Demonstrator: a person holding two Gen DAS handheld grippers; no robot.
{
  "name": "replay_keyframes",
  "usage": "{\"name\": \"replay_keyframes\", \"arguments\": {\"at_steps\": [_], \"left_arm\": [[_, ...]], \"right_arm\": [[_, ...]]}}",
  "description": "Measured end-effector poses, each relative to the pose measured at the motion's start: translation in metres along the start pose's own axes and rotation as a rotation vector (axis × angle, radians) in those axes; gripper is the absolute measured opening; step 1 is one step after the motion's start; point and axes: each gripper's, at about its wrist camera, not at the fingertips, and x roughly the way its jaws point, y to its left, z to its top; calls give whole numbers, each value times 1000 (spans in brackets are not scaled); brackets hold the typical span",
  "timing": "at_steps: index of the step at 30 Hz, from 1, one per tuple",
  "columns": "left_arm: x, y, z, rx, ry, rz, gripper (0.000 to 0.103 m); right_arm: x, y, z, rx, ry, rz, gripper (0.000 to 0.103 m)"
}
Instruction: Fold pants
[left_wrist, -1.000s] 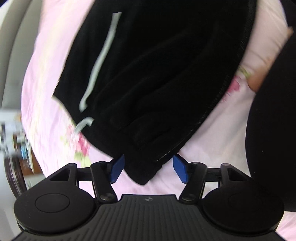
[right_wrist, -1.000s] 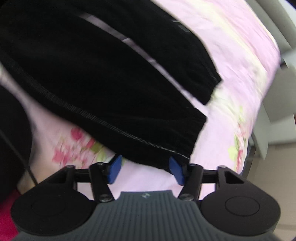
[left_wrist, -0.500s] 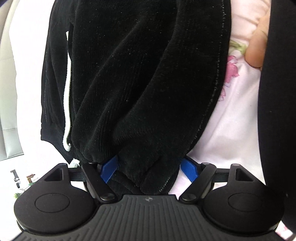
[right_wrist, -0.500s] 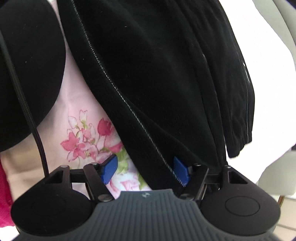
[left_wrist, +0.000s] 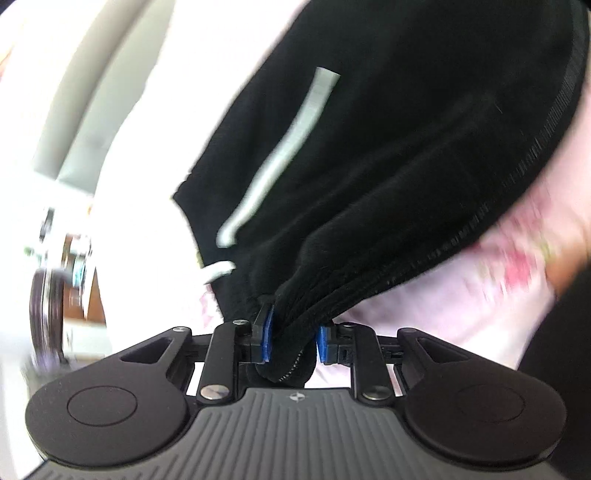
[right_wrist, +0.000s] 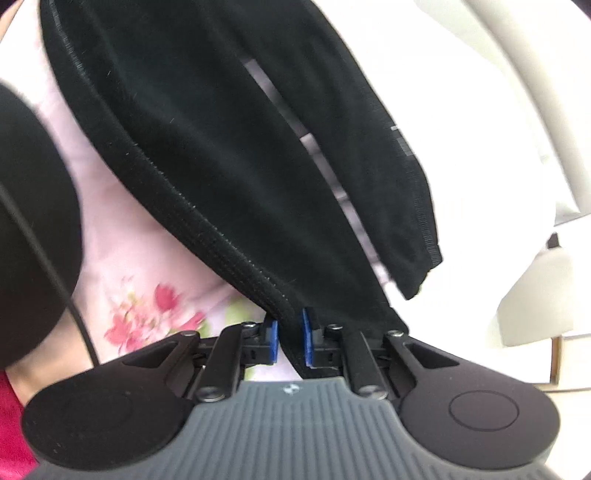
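The black pants with a pale side stripe hang stretched over the pink flowered bedsheet. My left gripper is shut on a bunched corner of the pants, near the white drawstring. In the right wrist view the pants run up and away, and my right gripper is shut on their stitched edge. A cuffed leg end hangs free to the right.
The pink flowered sheet lies under the pants. A person's black sleeve and a cable are at the left. The bed's pale frame and blurred room clutter are at the left, a white chair at the right.
Both grippers were open around the pants' edges and have closed on the fabric. The pants have been lifted and pulled taut, and both views have swung.
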Motion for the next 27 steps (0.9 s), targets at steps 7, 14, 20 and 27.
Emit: {"name": "replay_keyframes", "arguments": {"at_steps": [7,14,20,27], "left_arm": [[-8,69,44,-315,5,3,23],[21,122,95,-444,35,70,21],[61,142,145,-452,86,108,21],[127,133,174,-447,199,60,21]], "right_arm": [[-22,-56,26,203,-55,-61,2],[6,-121,75,321,-67,-149,1],[60,-171,122,413,-27,-168,1],[167,-202,156,422,76,-90,1]]}}
